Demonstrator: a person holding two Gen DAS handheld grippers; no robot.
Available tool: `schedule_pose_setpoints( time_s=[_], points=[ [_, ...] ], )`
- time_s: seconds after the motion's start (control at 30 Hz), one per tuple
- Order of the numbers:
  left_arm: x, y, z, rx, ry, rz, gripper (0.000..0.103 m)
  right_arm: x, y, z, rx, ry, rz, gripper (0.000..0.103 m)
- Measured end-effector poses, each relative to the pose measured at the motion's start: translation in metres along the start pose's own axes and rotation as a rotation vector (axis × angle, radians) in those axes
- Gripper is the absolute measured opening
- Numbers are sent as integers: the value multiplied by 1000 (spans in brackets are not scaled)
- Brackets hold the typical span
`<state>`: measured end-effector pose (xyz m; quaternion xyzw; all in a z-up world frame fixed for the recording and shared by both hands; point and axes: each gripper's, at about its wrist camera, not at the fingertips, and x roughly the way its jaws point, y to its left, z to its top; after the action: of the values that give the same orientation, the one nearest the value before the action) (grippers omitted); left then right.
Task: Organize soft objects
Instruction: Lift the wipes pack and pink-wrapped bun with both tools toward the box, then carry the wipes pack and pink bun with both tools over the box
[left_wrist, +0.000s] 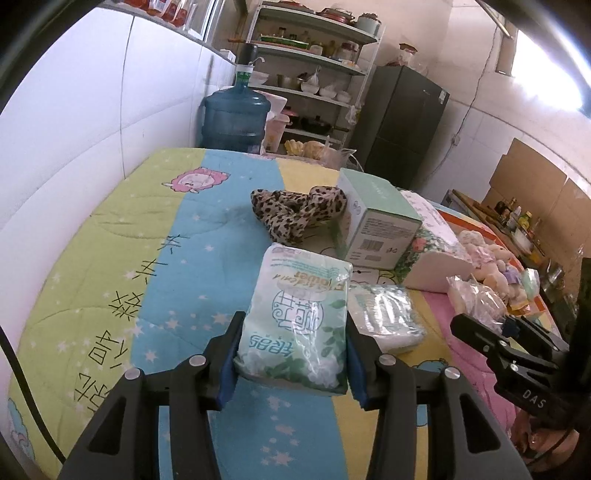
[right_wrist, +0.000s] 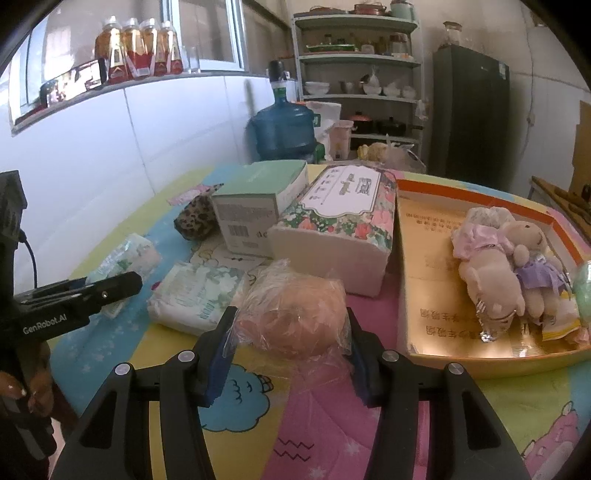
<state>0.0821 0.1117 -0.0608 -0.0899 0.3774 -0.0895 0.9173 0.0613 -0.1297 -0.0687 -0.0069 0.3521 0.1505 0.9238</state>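
Left wrist view: the left hand-held gripper (left_wrist: 291, 363) clamps a green-white tissue pack (left_wrist: 299, 317) above the cartoon-quilted desk (left_wrist: 110, 251), white wall at 9 o'clock, water jug (left_wrist: 236, 118) and shelf rack (left_wrist: 314, 55) at 12 o'clock. Right wrist view: the right hand-held gripper (right_wrist: 290, 354) grips a plastic-wrapped bun (right_wrist: 295, 314); plush toys (right_wrist: 506, 273) lie in the cardboard tray (right_wrist: 424, 295) at 3 o'clock.
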Motion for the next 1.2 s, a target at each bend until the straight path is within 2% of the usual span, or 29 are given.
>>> schedule_pose_setpoints(
  time_s=[0.33,1.2],
  points=[
    [-10,-27,2,25,-17,27,48,-18,-7,-1,12,-38,9,55],
    [0,-145,7,165,-10,-85,48,-70,-79,-15,123,-124,-62,55]
  ],
)
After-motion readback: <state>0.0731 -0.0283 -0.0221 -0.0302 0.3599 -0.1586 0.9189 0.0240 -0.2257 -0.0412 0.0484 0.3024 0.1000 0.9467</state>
